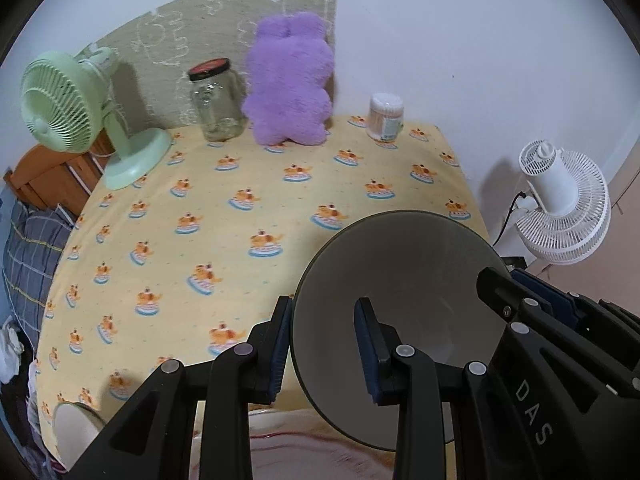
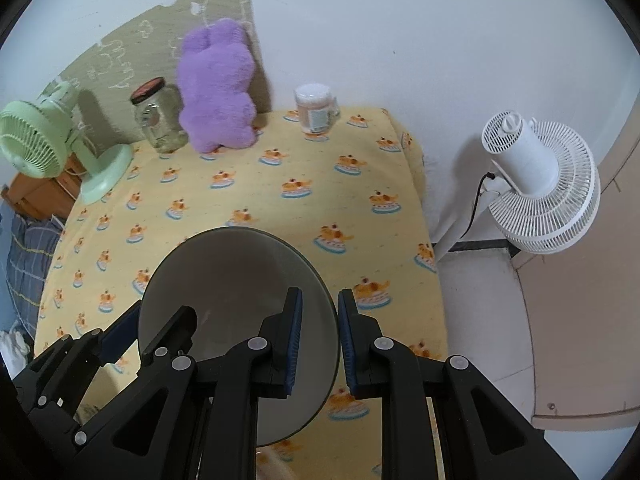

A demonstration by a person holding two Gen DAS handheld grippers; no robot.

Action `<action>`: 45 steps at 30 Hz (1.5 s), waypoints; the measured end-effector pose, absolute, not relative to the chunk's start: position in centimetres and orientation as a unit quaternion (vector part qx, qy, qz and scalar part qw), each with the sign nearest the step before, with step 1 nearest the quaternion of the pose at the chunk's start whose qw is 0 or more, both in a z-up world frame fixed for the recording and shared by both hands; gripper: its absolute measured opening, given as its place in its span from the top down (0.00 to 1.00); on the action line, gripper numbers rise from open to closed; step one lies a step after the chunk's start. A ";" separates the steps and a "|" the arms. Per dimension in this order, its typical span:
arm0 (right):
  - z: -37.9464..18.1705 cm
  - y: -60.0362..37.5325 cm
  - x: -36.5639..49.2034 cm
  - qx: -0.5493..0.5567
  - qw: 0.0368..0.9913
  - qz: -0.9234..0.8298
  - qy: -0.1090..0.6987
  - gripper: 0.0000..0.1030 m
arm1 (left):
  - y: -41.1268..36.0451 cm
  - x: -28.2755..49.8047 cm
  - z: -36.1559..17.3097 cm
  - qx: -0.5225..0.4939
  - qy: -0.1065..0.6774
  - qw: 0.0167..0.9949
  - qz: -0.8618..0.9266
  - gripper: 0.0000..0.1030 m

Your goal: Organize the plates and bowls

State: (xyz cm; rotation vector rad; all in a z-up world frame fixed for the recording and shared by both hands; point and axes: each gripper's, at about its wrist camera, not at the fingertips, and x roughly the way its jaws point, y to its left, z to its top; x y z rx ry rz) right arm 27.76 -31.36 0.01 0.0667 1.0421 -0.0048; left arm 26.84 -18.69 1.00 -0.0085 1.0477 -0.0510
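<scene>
Left wrist view: the left gripper is clamped on the near-left wall of a grey bowl, 1 finger outside and 1 inside the rim; that pinch suits a thin wall, since neither pad could grip the smooth curve alone; the right gripper bites the opposite rim, so the load is shared by 2 holds and the bowl should not swing; the bowl hangs tilted above the yellow patterned cloth, apparently clear of it; below the fingers lie a pale plate and, at the lower left edge, a cream bowl, likely the other pieces to be sorted; a green fan, a glass jar, a purple plush toy and a tub of cotton swabs stand along the far edge, well apart from the work.

Right wrist view: the right gripper is clenched on the bowl's right rim, 1 pad inside, 1 outside; the left gripper holds the far-left rim; a white fan stands beyond the table, clear of the lift.
</scene>
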 end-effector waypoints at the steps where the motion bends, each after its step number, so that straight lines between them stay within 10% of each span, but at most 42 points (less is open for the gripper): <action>1: 0.3 -30.7 27.3 0.034 0.868 -0.005 0.495 0.79 | -18.1 26.5 1.2 -0.003 0.498 0.867 -0.027 0.71; 45: 3.1 -5.0 12.2 0.041 0.875 -0.047 0.479 0.79 | 5.9 13.8 3.0 0.021 0.512 0.855 -0.075 0.71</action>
